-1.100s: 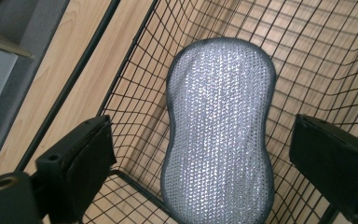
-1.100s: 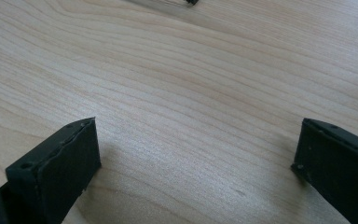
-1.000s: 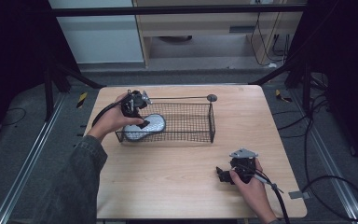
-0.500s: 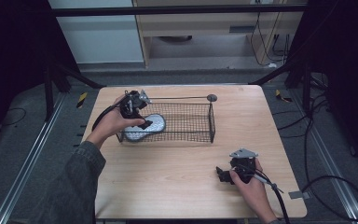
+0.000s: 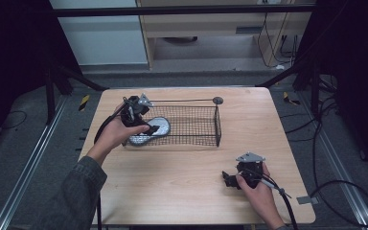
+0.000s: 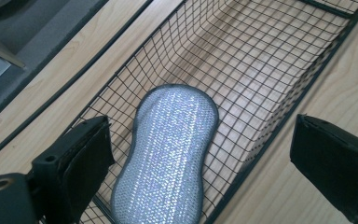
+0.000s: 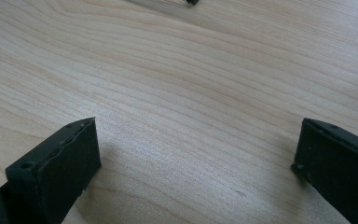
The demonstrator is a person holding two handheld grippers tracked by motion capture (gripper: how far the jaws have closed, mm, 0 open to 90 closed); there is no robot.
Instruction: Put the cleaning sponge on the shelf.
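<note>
A silver, glittery scrub pad [image 6: 168,156] lies flat on the floor of a black wire basket [image 5: 206,125], at its left end; in the high view the pad [image 5: 146,132] shows beside the hand. My left gripper [image 6: 200,163] hovers just above the pad with its jaws wide apart and nothing between them; from above it [image 5: 149,128] sits over the basket's left end. My right gripper [image 7: 196,158] rests low over bare wood near the table's front right, open and empty; in the high view it [image 5: 226,179] points left.
The basket has a long wire handle ending in a round disc [image 5: 217,100] at the back. The wooden table [image 5: 182,191] has open surface in front of the basket. Cables trail from both grippers off the table's front.
The left gripper has drifted slightly lower and toward the pad at the basket's left end. The right gripper has stayed put.
</note>
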